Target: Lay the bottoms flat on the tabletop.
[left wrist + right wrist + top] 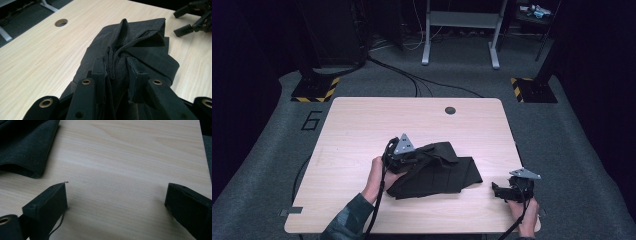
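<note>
A black cloth lies partly folded in the middle of the wooden table. My left gripper sits at the cloth's left end, shut on a bunched ridge of the black cloth, which is pinched between the two jaws. My right gripper rests near the table's front right corner, a short way right of the cloth, open with only bare wood between its jaws. In the right gripper view a rounded fold of the cloth lies at the upper left, apart from the jaws.
A round cable hole sits near the table's far edge. The table's right edge runs close beside the right gripper. Beyond the table are grey carpet, cables and a metal frame's feet.
</note>
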Tool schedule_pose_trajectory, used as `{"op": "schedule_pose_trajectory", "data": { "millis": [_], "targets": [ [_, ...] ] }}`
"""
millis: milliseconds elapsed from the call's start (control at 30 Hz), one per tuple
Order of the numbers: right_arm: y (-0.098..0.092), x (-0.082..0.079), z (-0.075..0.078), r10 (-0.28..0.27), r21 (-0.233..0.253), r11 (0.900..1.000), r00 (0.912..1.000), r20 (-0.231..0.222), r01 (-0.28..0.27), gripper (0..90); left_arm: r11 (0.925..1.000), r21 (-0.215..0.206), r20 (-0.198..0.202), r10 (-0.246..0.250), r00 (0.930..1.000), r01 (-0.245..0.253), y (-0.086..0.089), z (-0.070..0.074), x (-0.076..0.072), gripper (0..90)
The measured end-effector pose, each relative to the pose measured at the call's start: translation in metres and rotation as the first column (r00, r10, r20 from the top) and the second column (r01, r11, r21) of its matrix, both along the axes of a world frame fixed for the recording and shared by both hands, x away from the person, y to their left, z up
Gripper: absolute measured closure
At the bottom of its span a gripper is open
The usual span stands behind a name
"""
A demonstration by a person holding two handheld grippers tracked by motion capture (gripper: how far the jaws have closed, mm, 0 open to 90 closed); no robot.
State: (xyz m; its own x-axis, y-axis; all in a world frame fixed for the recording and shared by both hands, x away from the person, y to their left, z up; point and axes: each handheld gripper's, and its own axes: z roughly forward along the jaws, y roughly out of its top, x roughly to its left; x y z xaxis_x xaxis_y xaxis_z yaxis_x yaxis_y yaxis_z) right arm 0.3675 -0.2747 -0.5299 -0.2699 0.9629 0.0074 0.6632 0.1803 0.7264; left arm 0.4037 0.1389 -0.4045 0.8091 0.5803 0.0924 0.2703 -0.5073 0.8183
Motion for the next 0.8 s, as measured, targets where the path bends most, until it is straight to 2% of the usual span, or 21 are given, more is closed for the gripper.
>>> {"op": "schedule_pose_trajectory", "data": {
  "millis": [200,467,667,733,767,800],
  "targets": [
    [0.000,0.000,0.000,0.000,0.000,1.000,1.0000,0.000,0.000,3.5,0.9984,-0.027,0.016,0.049,0.9987,-0.049,0.021,0.005,-0.003,71.0],
    [0.000,0.000,0.000,-0.003,0.000,1.000,1.0000,0.000,0.003,3.6,0.9910,-0.065,0.037,0.120,0.9921,-0.117,0.050,0.007,-0.007,70.9],
    [0.000,0.000,0.000,-0.004,0.000,1.000,1.0000,0.000,0.004,3.6,0.9804,-0.097,0.049,0.177,0.9830,-0.172,0.071,0.008,-0.012,70.7],
    [0.000,0.000,0.000,-0.004,0.000,1.000,1.0000,0.000,0.004,3.6,0.9782,-0.097,0.043,0.189,0.9811,-0.184,0.079,0.008,-0.014,70.7],
    [0.000,0.000,0.000,-0.005,0.000,1.000,1.0000,0.000,0.005,3.6,0.9752,-0.099,0.048,0.204,0.9779,-0.198,0.085,0.007,-0.015,70.6],
    [0.000,0.000,0.000,-0.006,0.000,1.000,1.0000,0.000,0.006,3.7,0.9730,-0.105,0.036,0.210,0.9770,-0.206,0.087,0.006,-0.016,70.6]
  ]
}}
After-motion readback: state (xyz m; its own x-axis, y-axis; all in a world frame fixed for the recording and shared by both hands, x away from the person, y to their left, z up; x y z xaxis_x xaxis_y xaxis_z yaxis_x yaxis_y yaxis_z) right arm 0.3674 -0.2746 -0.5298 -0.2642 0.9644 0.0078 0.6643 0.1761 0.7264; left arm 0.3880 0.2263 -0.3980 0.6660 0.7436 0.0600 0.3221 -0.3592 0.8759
